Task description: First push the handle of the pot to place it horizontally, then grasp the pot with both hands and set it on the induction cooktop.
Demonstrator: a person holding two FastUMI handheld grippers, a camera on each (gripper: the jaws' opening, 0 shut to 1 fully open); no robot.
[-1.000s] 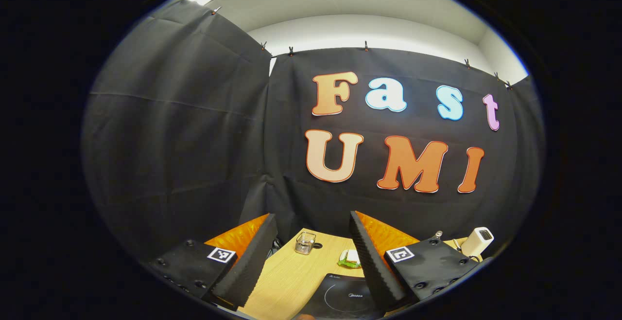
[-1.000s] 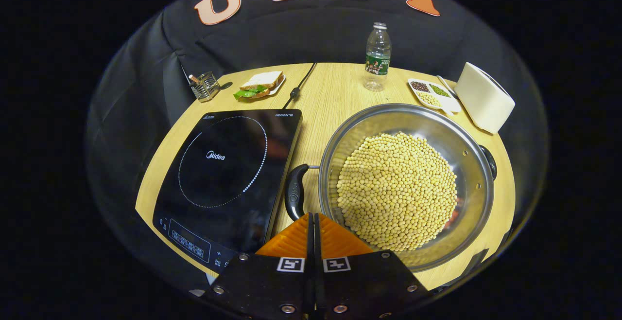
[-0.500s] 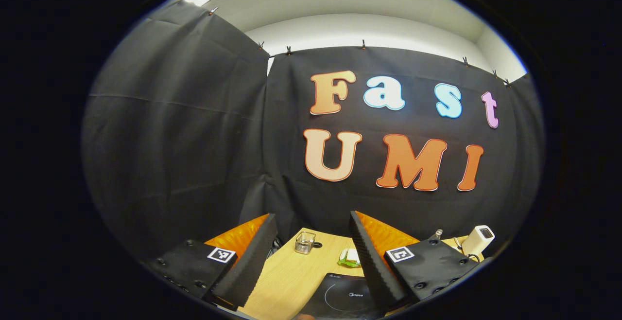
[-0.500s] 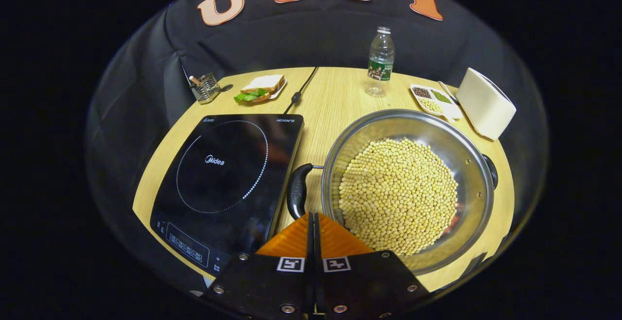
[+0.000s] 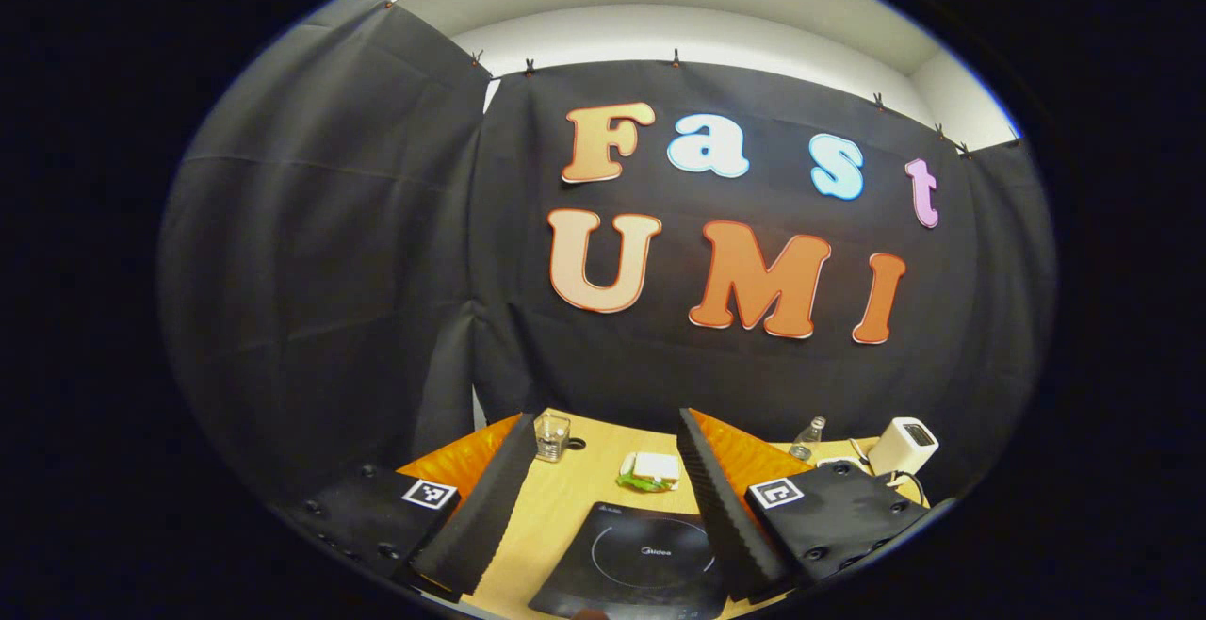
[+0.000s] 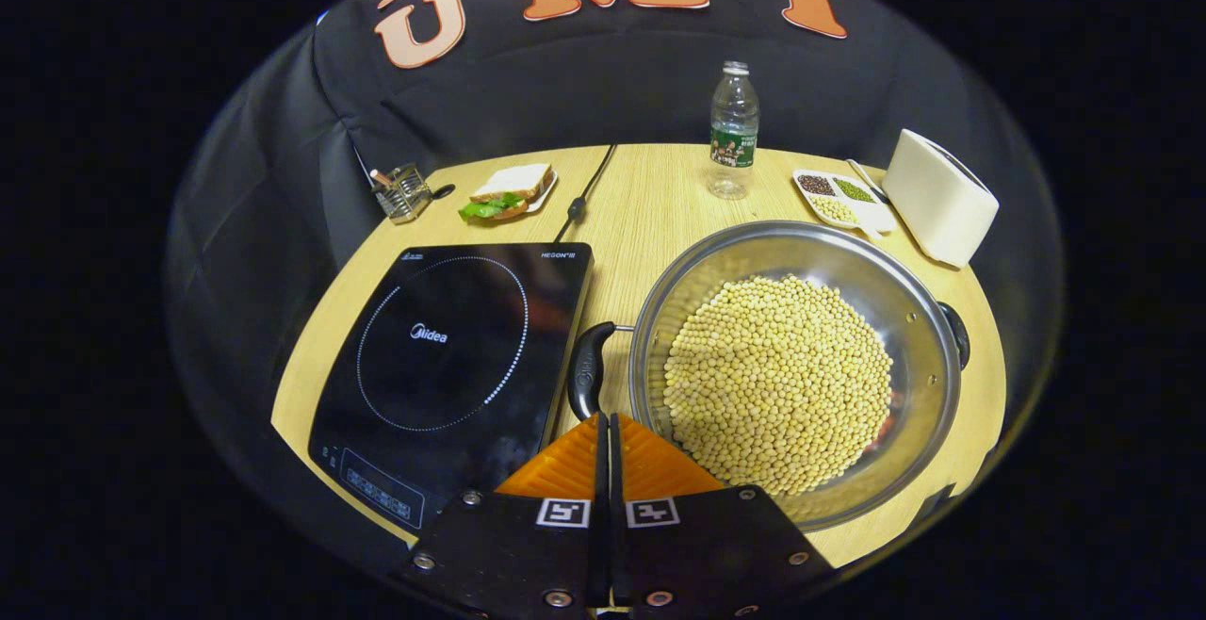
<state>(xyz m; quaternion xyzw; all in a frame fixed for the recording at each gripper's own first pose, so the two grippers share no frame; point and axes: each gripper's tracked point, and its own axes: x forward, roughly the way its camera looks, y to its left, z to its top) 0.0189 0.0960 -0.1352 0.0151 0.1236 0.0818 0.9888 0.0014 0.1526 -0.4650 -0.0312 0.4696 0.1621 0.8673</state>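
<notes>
In the right gripper view, a steel pot (image 6: 754,248) full of yellow beans (image 6: 777,380) stands on the wooden table (image 6: 650,205), to the right of the black induction cooktop (image 6: 452,356). Its black left handle (image 6: 586,383) lies between cooktop and pot, and a second handle (image 6: 956,335) sticks out on the far right. My right gripper (image 6: 608,417) is shut and empty, its tip just short of the left handle's near end. My left gripper (image 5: 605,417) hangs open above the table's near side, with the cooktop (image 5: 641,554) between its fingers.
Along the table's back edge stand a wire holder (image 6: 403,188), a sandwich on a plate (image 6: 507,190), a water bottle (image 6: 732,130), a tray of mixed beans (image 6: 834,196) and a white appliance (image 6: 940,194). A black cable (image 6: 579,191) runs back from the cooktop.
The left gripper view has tipped down and shifted, so more of the table and cooktop show. The right gripper has shifted slightly; its tip now lies closer to the left handle. The pot stays put.
</notes>
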